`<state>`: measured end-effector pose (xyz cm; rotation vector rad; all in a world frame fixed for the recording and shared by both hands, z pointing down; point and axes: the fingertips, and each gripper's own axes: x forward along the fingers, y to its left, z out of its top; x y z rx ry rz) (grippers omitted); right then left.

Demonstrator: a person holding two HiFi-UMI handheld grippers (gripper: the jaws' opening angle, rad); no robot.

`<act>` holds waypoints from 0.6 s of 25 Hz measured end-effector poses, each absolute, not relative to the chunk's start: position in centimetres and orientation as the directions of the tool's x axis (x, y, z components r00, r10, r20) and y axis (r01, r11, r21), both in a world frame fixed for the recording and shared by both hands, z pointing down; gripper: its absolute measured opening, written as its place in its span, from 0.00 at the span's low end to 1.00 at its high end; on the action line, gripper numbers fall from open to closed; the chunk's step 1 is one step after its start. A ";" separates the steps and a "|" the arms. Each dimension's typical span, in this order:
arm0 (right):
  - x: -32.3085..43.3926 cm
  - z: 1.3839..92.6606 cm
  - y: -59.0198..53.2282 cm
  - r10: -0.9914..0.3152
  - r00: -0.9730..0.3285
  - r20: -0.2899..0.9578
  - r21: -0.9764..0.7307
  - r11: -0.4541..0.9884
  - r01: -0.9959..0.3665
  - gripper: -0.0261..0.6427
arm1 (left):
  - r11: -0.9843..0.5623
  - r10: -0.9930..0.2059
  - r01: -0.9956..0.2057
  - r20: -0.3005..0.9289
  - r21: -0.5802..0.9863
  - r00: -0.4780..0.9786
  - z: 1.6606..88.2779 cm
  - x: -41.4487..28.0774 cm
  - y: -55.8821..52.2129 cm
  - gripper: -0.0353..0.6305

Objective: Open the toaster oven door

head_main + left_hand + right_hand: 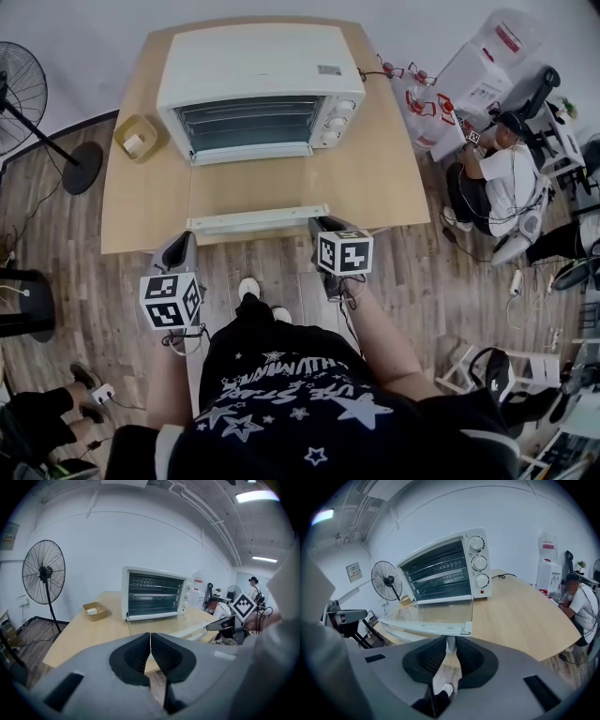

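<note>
A white toaster oven [258, 84] stands at the back of the wooden table [384, 178]. Its glass door [253, 192] lies folded down flat toward me, and the white handle bar [258, 220] reaches the table's front edge. My right gripper [322, 229] is shut on the handle's right end; in the right gripper view its pads [465, 654] clamp the handle's post [450, 644] below the door [436, 616]. My left gripper [180, 251] hangs off the front edge, left of the handle. Its jaws [150, 651] are shut with nothing between them.
A small wooden box [139, 139] sits on the table left of the oven. A standing fan [19, 94] is on the floor at the far left. A seated person [497, 178] and cluttered desks are at the right. My shoes [248, 286] are under the front edge.
</note>
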<state>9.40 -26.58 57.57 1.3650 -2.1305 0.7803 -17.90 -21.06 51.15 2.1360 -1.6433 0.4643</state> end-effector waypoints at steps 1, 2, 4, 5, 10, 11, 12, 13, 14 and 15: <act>9.4 57.8 -26.5 -0.639 -0.379 0.669 -0.201 0.336 -0.920 0.14 | -0.224 -0.832 -0.968 0.495 0.115 0.251 51.2 -17.9 -21.1 0.09; 9.4 58.0 -26.5 -0.639 -0.378 0.670 -0.200 0.336 -0.921 0.14 | -0.223 -0.830 -0.968 0.498 0.116 0.251 51.3 -17.9 -21.1 0.09; 9.4 58.4 -26.5 -0.636 -0.377 0.674 -0.200 0.334 -0.921 0.14 | -0.224 -0.826 -0.968 0.504 0.117 0.252 51.6 -17.8 -21.0 0.09; 9.4 58.6 -26.4 -0.633 -0.375 0.677 -0.200 0.332 -0.922 0.14 | -0.226 -0.824 -0.967 0.507 0.116 0.253 51.7 -17.8 -20.9 0.09; 9.5 59.9 -26.1 -0.614 -0.366 0.700 -0.200 0.324 -0.925 0.14 | -0.232 -0.809 -0.966 0.527 0.116 0.258 52.5 -17.6 -20.6 0.09; 9.5 60.0 -26.0 -0.611 -0.366 0.702 -0.200 0.324 -0.924 0.14 | -0.233 -0.807 -0.965 0.531 0.116 0.259 52.6 -17.5 -20.6 0.09; 9.5 60.2 -26.0 -0.608 -0.367 0.704 -0.201 0.325 -0.924 0.14 | -0.234 -0.805 -0.965 0.534 0.117 0.260 52.7 -17.4 -20.5 0.09; 9.6 60.3 -26.0 -0.606 -0.368 0.706 -0.202 0.325 -0.924 0.14 | -0.235 -0.803 -0.965 0.537 0.117 0.261 52.8 -17.3 -20.5 0.09; 9.6 60.5 -26.0 -0.604 -0.366 0.708 -0.202 0.324 -0.924 0.14 | -0.236 -0.801 -0.965 0.539 0.117 0.261 52.9 -17.2 -20.4 0.09; 9.7 60.7 -26.0 -0.602 -0.364 0.711 -0.201 0.322 -0.925 0.14 | -0.236 -0.799 -0.965 0.542 0.117 0.261 53.0 -17.1 -20.3 0.09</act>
